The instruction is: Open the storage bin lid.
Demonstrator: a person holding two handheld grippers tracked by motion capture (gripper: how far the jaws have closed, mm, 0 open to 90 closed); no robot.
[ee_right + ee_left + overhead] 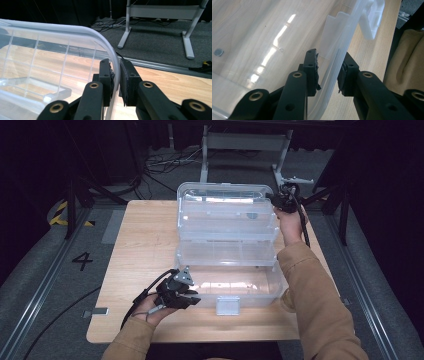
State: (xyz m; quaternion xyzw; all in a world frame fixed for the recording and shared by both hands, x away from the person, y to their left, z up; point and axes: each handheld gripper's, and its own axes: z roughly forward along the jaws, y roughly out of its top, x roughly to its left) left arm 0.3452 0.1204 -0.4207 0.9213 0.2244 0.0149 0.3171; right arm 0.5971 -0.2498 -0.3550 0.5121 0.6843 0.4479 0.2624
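We are working on a clear plastic storage box (227, 265) that is sitting open in the middle of the wooden worktop (145, 240), its lid (225, 202) standing up at the far side and a divided tray (225, 252) spread out between lid and base. A grey latch (228, 305) is hanging on the near wall.

Our left gripper (187, 296) is reaching the near left corner of the base. In the left gripper view the left gripper (328, 75) is straddling the box's rim, one pad inside the wall and one outside; the jaws are standing apart, with a gap showing between the pads and the plastic.

Our right gripper (280, 200) is reaching the far right corner of the lid. In the right gripper view the right gripper (116, 80) is clamping the curved edge of the lid (50, 50), both pads pressing on the thin plastic.
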